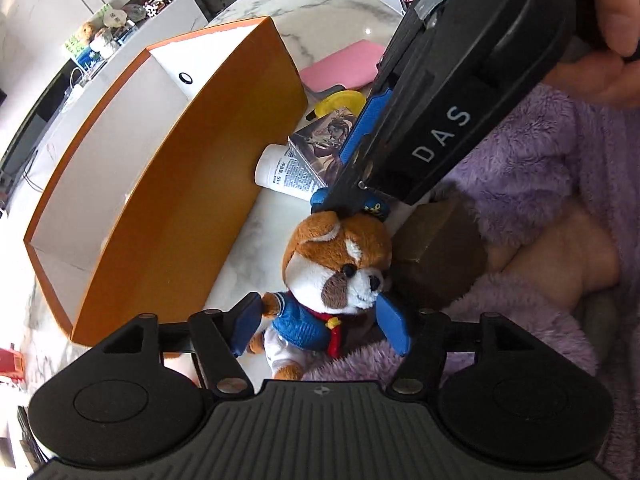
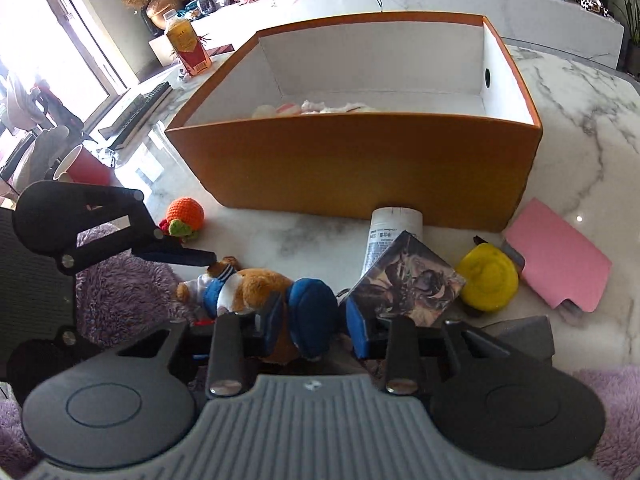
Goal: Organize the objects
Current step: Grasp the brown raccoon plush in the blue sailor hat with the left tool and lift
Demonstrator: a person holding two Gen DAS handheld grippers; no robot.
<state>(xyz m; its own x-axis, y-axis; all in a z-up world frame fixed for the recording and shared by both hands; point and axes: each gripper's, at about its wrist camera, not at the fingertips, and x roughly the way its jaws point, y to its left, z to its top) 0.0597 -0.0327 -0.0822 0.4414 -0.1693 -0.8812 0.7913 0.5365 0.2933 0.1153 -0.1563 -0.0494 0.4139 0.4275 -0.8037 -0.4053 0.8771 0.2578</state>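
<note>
Left gripper (image 1: 320,322): mine, jaws spread, a blue pad on each side of the plush dog (image 1: 320,280) at its shoulders; I see no squeeze.
Right gripper (image 2: 316,320): mine, at the dog's blue hat (image 2: 312,300); jaws wide, hat between the pads, whether they press it I cannot tell.
Dog: lying on the marble desk (image 2: 580,120), just in front of the orange box (image 2: 360,164).
Box: open, pale soft things at the bottom.
Nearby: white tube (image 2: 394,224), picture box (image 2: 412,284), yellow disc (image 2: 488,280), pink case (image 2: 556,256), orange crochet toy (image 2: 184,216).
</note>
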